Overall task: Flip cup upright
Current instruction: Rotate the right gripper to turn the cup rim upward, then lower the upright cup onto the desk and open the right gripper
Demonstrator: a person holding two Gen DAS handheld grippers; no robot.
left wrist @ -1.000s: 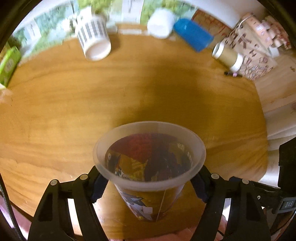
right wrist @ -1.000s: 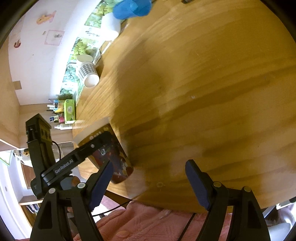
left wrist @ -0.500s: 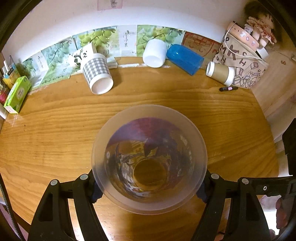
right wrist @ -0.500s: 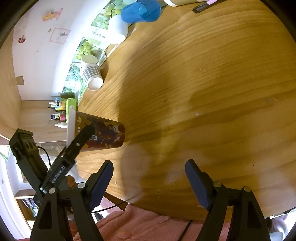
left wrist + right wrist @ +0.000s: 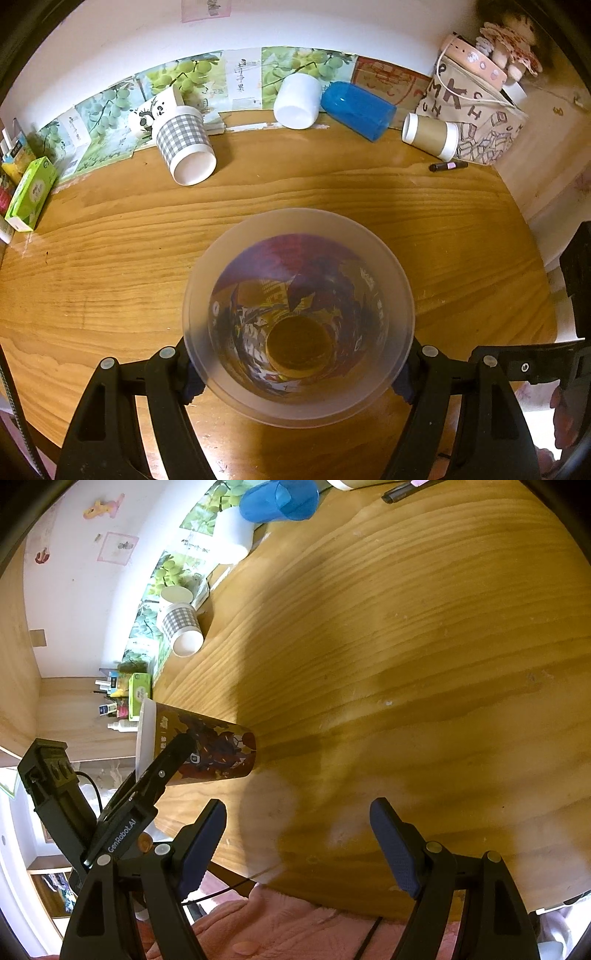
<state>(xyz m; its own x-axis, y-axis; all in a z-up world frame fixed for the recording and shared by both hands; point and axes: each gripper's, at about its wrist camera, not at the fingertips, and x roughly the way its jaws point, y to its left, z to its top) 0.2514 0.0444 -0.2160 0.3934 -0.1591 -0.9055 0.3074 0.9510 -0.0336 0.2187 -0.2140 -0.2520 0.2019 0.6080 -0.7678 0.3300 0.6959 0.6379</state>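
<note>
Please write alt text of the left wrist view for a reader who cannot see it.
The left claw grips a printed plastic cup, its open mouth facing the camera, over a wooden table. Along the far wall lie a checked cup, a white cup and a blue cup on their sides.

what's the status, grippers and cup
Left gripper shut on printed cup, mouth up, base at table. Right gripper open, empty. Nothing in the way.
</note>
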